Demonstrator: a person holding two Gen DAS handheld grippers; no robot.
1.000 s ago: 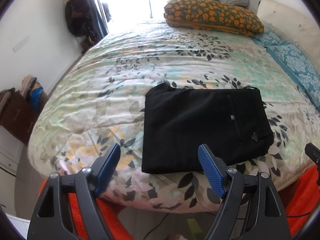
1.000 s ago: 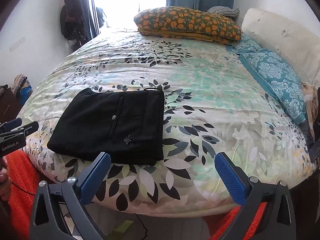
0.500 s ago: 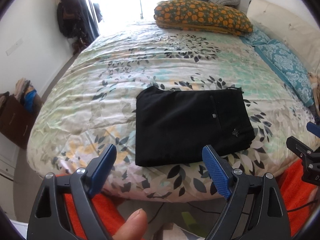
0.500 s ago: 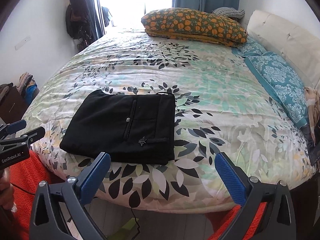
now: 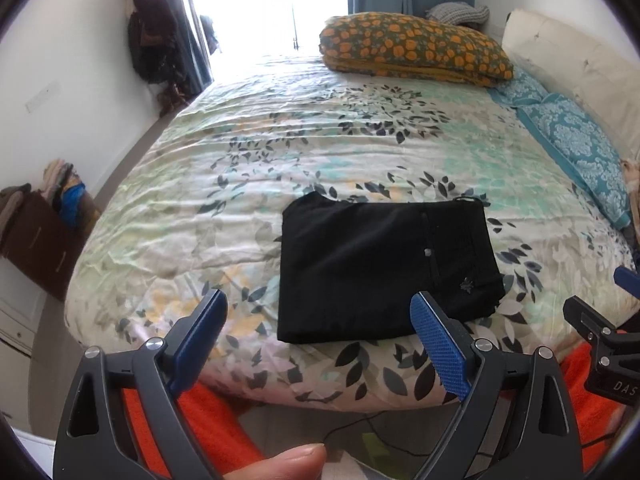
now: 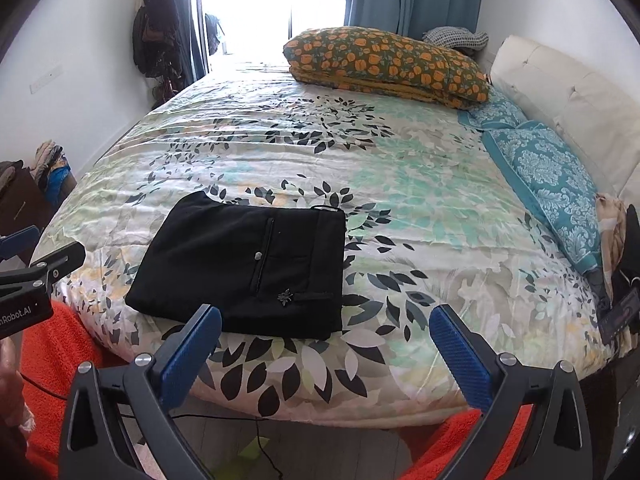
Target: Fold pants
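Note:
The black pants lie folded into a flat rectangle near the front edge of the bed, pocket button and small emblem facing up; they also show in the right wrist view. My left gripper hovers above the bed's front edge, short of the pants, its jaws opening wide with nothing between them. My right gripper hangs over the front edge to the right of the pants, open and empty. The right gripper's tip shows at the left view's right side, and the left gripper's tip at the right view's left side.
The floral bedspread covers the bed. An orange-patterned pillow and teal pillows lie at the far and right sides. Orange fabric and a fingertip are below the grippers. A dark dresser stands left.
Both grippers have risen and drawn back from the bed, so the pants look smaller and farther off. The left jaws have spread wider. A fingertip came into the left view's bottom.

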